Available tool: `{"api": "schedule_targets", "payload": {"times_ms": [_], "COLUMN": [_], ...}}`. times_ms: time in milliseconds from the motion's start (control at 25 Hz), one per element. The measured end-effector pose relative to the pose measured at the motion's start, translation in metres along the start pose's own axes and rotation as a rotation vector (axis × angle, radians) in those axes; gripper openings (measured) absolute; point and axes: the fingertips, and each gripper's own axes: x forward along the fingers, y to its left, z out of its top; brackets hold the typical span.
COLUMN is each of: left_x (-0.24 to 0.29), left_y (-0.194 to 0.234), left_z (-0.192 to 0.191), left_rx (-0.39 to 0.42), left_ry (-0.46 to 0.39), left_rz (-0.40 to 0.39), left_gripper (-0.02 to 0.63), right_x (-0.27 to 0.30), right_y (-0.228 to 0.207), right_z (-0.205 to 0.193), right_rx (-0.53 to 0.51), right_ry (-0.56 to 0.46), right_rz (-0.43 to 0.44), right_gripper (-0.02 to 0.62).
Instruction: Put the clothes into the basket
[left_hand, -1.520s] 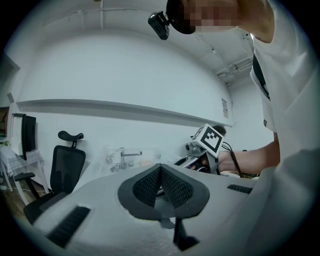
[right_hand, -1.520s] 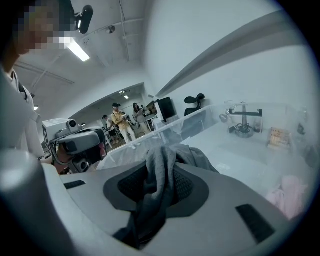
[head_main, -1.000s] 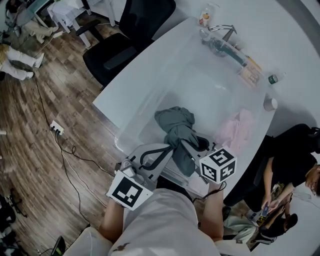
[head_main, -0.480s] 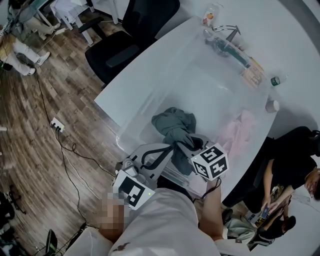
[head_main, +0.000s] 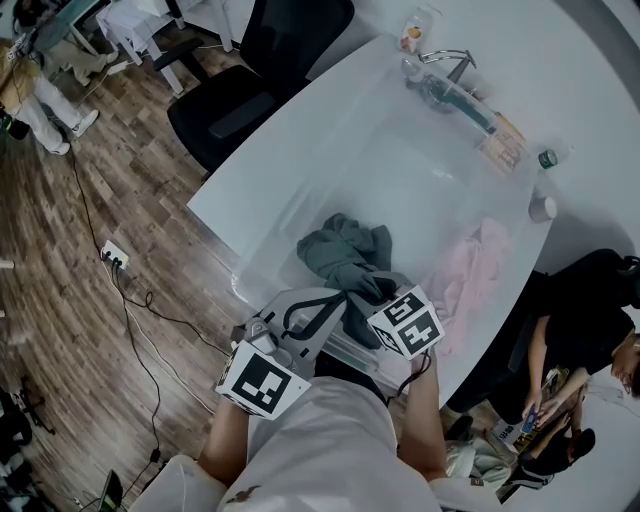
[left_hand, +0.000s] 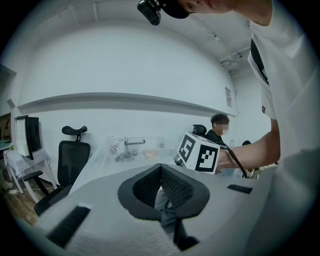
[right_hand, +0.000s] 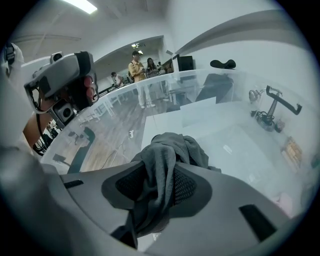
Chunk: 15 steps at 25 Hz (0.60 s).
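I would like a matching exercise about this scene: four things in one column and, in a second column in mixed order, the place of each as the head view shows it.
Things:
1. grey garment
2. pink garment
3. office chair
4. power strip

Places:
A. to the right of the grey cloth
B. on the wooden floor, with a cable
C. bunched in the middle of the clear basket
D. at the far left side of the white table

Pairs: 1-C, 2-A, 3-D, 4-B

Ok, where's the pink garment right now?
Head view, right side: the pink garment lies just right of the grey garment, near the right edge of the white table.
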Motion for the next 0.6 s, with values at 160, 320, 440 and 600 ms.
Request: {"api": "schedule_targets", "payload": {"times_ms": [160, 320, 440, 600], "left_x": [-0.002, -0.002, -0.002, -0.004], "left_y": [-0.001, -0.001, -0.001, -0.001], "left_z": [0.0, -0.001, -0.001, 0.003], "left_rx": [0.002, 0.004, 0.028, 0.017], "left_ry": [-0.001, 0.006, 0.003, -0.008], "left_rz": [-0.005, -0.01, -0.017, -0.016], "left_gripper": [0.006, 0.006, 0.006, 0.006], "right_x": [0.001, -0.004, -0.012, -0.024], "right_y": [0.002, 0.003, -0.001, -0.003], "right_z": [-0.007, -0.002, 0.008, 0.018], "right_rx": [-0.043, -0.07, -0.08, -0.074], "right_ry": [0.052, 0.034, -0.013, -0.058], "right_rz": [-0.028, -0.044, -0.064, -0.09], "right_gripper": [0.141, 0.15, 0.15, 0.15]}}
